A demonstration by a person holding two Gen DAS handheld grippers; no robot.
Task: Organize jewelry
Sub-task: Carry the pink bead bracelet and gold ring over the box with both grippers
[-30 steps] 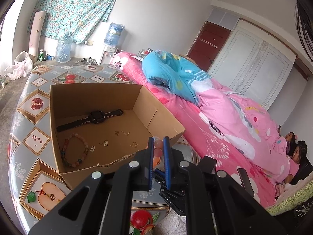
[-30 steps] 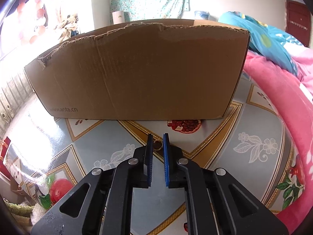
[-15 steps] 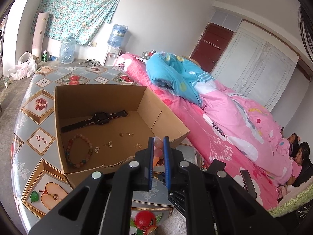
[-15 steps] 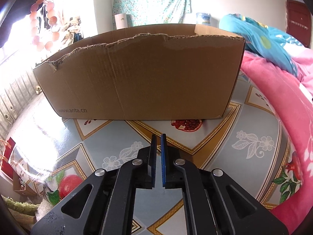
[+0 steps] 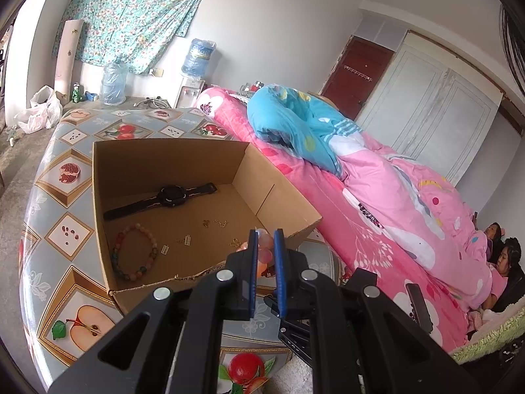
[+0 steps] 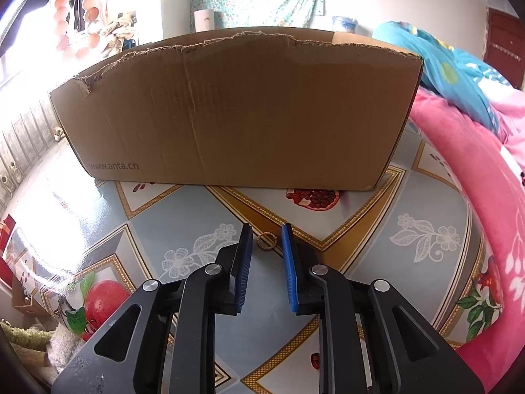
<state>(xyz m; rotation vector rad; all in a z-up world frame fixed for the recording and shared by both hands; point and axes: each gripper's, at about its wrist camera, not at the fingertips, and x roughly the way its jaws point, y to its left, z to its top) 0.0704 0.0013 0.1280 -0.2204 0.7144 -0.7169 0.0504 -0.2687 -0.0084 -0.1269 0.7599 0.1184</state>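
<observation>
My left gripper is shut on a string of pale pink beads, held just above the near right corner of an open cardboard box. Inside the box lie a black watch, a multicoloured bead bracelet and several small gold pieces. In the right wrist view the same pink beads hang at the upper left. My right gripper hovers low over the table in front of the box's outer wall. Its jaws are opening, with a small gold ring lying on the table between the tips, untouched.
The box stands on a table covered with a fruit-patterned cloth. A bed with pink and blue bedding runs along the table's right side, and people lie at its far end. Water bottles and bags stand by the back wall.
The right gripper's blue pads have spread apart, and the gold ring now shows between their tips. The left gripper still clamps the pink beads in the same spot.
</observation>
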